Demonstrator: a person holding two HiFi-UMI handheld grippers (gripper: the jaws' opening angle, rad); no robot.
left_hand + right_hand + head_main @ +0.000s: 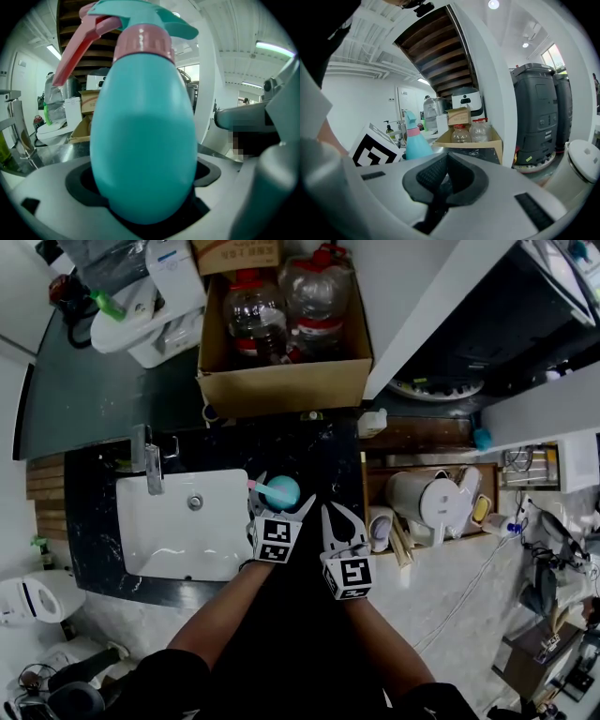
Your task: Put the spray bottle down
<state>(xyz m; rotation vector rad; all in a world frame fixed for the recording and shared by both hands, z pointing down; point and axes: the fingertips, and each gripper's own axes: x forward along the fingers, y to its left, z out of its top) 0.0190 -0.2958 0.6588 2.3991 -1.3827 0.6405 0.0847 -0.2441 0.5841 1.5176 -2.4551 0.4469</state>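
A teal spray bottle point(281, 491) with a pink collar and pink trigger stands upright on the black counter point(319, 451), just right of the sink. My left gripper point(283, 497) has its jaws spread wide on either side of the bottle's body, and I see no pad pressing on it. In the left gripper view the bottle point(145, 140) fills the middle, right above the dark pads. My right gripper point(339, 517) hovers beside the left one, to its right, shut with nothing in it. From the right gripper view point(445, 173) the bottle point(415, 143) shows at the left.
A white sink point(141, 554) with a metal faucet point(148, 460) lies left of the bottle. A cardboard box point(281, 385) holding plastic jugs stands behind it on the counter. To the right, a lower shelf carries a white kettle point(417, 498) and small items.
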